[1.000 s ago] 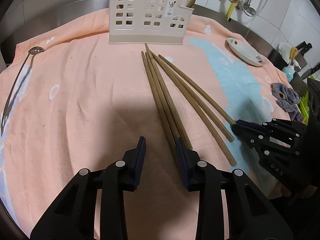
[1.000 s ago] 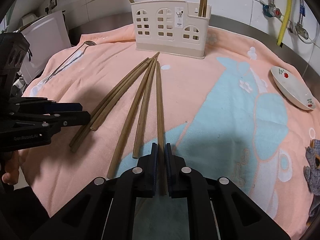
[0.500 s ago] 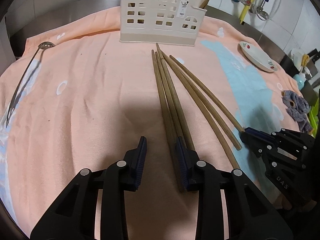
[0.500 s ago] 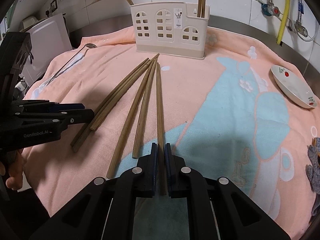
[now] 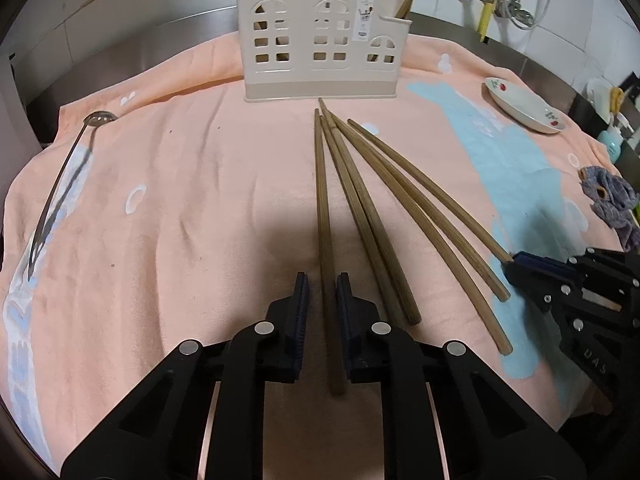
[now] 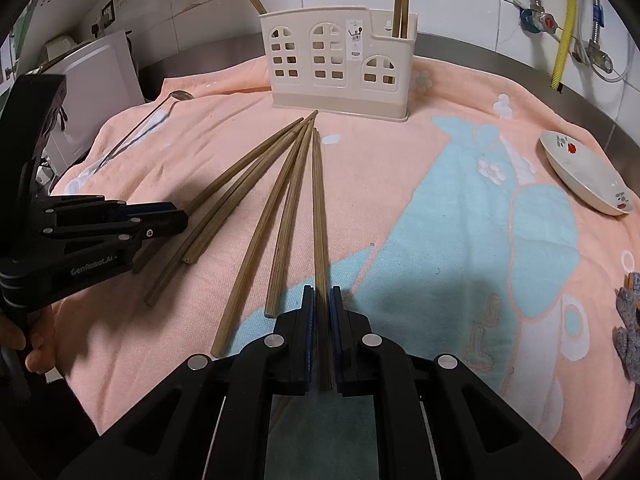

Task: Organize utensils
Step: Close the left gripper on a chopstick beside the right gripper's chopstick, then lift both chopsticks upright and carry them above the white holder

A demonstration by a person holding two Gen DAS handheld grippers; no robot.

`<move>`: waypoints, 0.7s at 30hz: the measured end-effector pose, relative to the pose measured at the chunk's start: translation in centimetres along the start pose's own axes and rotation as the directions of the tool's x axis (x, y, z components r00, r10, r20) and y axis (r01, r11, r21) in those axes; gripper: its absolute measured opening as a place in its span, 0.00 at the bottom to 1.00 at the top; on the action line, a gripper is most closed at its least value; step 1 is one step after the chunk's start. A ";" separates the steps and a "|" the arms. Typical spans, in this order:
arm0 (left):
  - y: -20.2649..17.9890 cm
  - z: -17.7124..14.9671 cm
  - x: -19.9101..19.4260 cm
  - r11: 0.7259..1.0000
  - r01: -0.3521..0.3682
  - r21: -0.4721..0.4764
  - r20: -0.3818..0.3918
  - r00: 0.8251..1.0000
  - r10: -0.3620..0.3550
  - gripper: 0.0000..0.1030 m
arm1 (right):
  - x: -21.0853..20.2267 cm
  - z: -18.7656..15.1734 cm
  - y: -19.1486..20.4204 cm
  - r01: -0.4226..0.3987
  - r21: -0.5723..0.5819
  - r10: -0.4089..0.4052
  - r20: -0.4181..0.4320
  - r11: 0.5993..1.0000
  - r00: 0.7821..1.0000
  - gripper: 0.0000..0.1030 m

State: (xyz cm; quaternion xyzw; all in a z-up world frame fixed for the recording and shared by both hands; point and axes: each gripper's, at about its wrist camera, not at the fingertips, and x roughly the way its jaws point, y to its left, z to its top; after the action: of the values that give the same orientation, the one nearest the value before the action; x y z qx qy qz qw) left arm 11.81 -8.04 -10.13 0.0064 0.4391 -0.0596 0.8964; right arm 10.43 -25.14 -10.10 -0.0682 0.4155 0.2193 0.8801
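Several long wooden chopsticks lie fanned on the peach towel [image 5: 200, 200], tips towards a cream utensil holder [image 5: 320, 40] at the back; the holder [image 6: 340, 64] has chopsticks standing in it. My left gripper [image 5: 322, 292] has its jaws narrowed around the leftmost chopstick [image 5: 322, 200], with small gaps still showing on both sides. My right gripper [image 6: 321, 300] is shut on the rightmost chopstick [image 6: 318, 208] near its thick end. The right gripper [image 5: 520, 260] also shows in the left wrist view, and the left gripper [image 6: 176, 216] shows in the right wrist view.
A long metal ladle [image 5: 60, 184] lies at the towel's left edge. A small white dish with a red flower print [image 5: 524, 104] sits at the right. A grey-blue cloth [image 5: 612, 204] lies at the far right. A steel counter rim and tiled wall stand behind.
My left gripper has shifted right and narrowed its jaws around the leftmost chopstick, which now lies apart from its neighbours. My right gripper stays shut on its chopstick.
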 end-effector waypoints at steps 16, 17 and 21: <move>0.6 0.0 0.0 0.995 0.087 0.051 0.005 0.996 -0.087 0.09 | -0.2 0.3 0.3 0.016 0.001 -0.016 0.008 1.000 1.000 0.06; 0.8 0.0 -0.1 0.995 0.088 0.049 0.003 0.996 -0.088 0.08 | -0.4 0.4 0.3 0.017 0.001 -0.017 0.012 1.000 1.000 0.06; 1.6 0.6 -1.3 0.995 0.092 0.050 0.032 0.995 -0.093 0.08 | -2.3 1.5 0.4 0.033 -0.006 -0.033 0.062 0.999 0.998 0.06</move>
State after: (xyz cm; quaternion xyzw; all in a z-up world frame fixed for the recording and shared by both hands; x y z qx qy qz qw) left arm 11.68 -6.39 -8.84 0.0067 0.4221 -0.1117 0.8996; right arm 10.04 -25.06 -7.33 -0.0713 0.3863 0.2083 0.8957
